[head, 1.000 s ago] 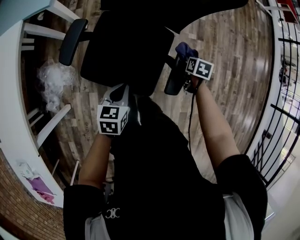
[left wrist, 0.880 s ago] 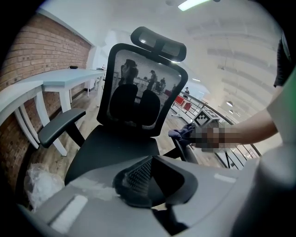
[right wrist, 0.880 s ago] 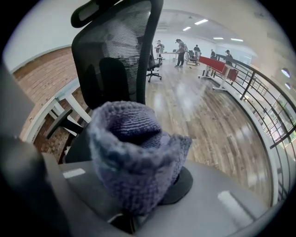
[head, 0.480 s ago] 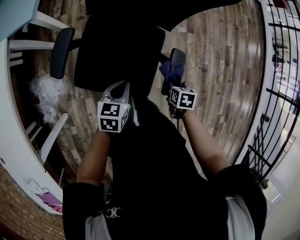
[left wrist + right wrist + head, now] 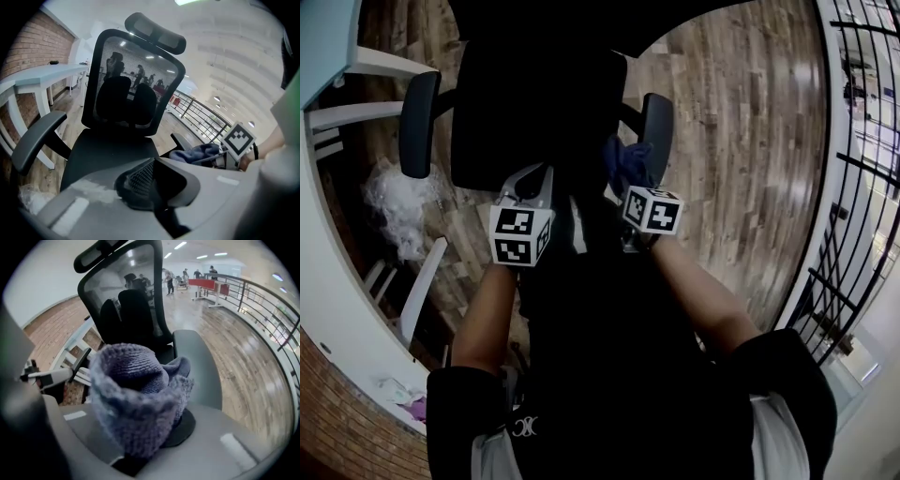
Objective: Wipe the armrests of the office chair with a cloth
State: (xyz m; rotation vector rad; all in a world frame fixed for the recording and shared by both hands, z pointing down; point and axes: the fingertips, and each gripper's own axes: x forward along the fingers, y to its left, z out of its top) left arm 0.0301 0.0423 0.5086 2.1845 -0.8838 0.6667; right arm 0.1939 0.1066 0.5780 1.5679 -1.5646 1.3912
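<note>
Because the cloth (image 5: pixel 136 394) is a loosely knitted, blue-grey bundle, it looks light and limp, likely to sag and mould itself over whatever it is pressed on rather than slide stiffly. A pinch through the bunched middle, leaving a fat pad free in front, seems the sensible hold, and that is how it sits now. The right gripper (image 5: pixel 628 183) is clamped on it, the wad bulging up and forward past the jaws. The cloth hangs just beside the near end of the right armrest (image 5: pixel 197 364), a long, smooth, dark grey pad with rounded edges; whether the two touch I cannot tell. The left gripper (image 5: pixel 154 187) has its jaws closed together on nothing and hovers before the matte black seat (image 5: pixel 110 150). Behind rises a see-through mesh backrest (image 5: pixel 133 89) in a rigid frame, topped by a curved headrest (image 5: pixel 154 32). The left armrest (image 5: pixel 37 140) lies well apart from the cloth. Around the chair runs a plank wood floor (image 5: pixel 741 141), with a white desk (image 5: pixel 47 75) on one side and a dark metal railing (image 5: pixel 862 187) on the other.
</note>
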